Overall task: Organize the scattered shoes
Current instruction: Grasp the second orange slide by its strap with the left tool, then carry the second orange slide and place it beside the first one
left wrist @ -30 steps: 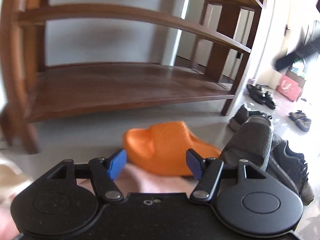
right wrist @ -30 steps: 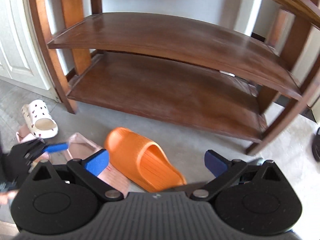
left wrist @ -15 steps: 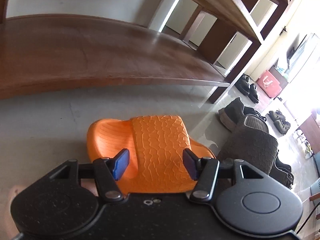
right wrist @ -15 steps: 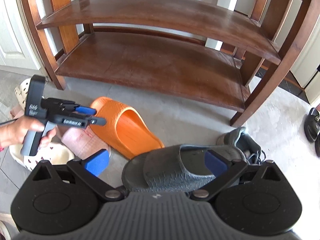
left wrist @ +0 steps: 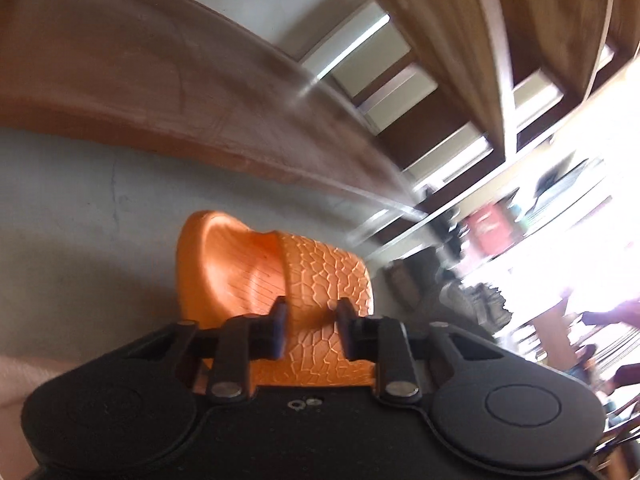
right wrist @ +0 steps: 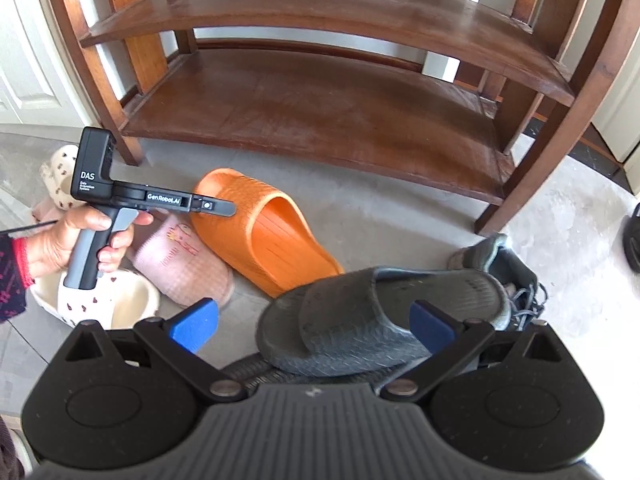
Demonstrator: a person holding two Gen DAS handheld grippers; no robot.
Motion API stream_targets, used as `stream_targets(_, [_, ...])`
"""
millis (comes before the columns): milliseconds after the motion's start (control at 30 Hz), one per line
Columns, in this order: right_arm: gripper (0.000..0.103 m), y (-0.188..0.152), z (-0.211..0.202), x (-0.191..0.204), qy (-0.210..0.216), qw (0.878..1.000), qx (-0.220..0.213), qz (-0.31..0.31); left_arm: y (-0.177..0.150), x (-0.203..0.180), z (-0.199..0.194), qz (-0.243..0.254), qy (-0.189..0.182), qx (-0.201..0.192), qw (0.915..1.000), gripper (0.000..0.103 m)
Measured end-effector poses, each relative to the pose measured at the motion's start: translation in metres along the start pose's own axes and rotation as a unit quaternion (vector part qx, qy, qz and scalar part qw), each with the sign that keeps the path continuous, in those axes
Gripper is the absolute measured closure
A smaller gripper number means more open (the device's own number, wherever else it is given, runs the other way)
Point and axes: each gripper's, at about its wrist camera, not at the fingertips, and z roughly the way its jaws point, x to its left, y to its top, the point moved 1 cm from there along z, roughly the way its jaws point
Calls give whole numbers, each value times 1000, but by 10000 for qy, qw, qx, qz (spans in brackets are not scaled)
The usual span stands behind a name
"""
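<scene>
- Left wrist view: the left gripper (left wrist: 310,330) is closing its jaws onto the strap of the orange slide (left wrist: 280,280), one finger on each side of the textured band; whether they are fully biting I cannot tell, since this view is smeared. The slide is lying on the floor (left wrist: 80,240) directly ahead of the gripper, short of the wooden shoe rack (left wrist: 160,92) beyond it. It is looking like moulded foam: light, springy, a little squashy, so the strap is making the best hold. One orange slide is showing here.
- Right wrist view: the right gripper (right wrist: 316,326) is standing wide apart, holding nothing, above the dark grey slide (right wrist: 380,316) lying just ahead between its fingers. That slide is looking rubbery and flexible, and its arched strap is offering the grip. Ahead-left the left gripper is reaching over the orange slide's toe. Counting: one orange slide, one grey slide, one pink slipper (right wrist: 180,260), two cream clogs (right wrist: 116,300), one grey sneaker (right wrist: 508,256) ahead-right. Both rack shelves in view are standing bare.
</scene>
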Motion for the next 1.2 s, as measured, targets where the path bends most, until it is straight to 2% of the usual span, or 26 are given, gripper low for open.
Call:
stream_targets(100, [0,3,-2,4,95,9999,-78,-9,-6,-9,-7,-93,-238,-40,9997,91])
stream_targets(167, [0,5,-3,7,132,9998,-124,-22,-11,-16,-9,-70,-270,-52,9996,92])
stream_targets(333, [1,6,1,17,280,9994,-154,-142,-44,-43,-28,323,-108,-138,9993,92])
stream_targets(533, [1,1,12,30,309,9987,-35,-404,-75,-66,-55,414,128,-534,9976,95])
stream_targets(800, [1,4,14,55,505,9961,-114,-720,-91,-61,-110,-111,142,-989,9949,95])
stream_targets(1067, [1,12,17,88,739,9910,-246,-1089,-115,-55,-213,-522,433,-1980,9779,95])
stream_targets(1200, [1,16,27,116,905,9869,-188,-1325,-138,-54,-275,-730,727,-2476,9634,95])
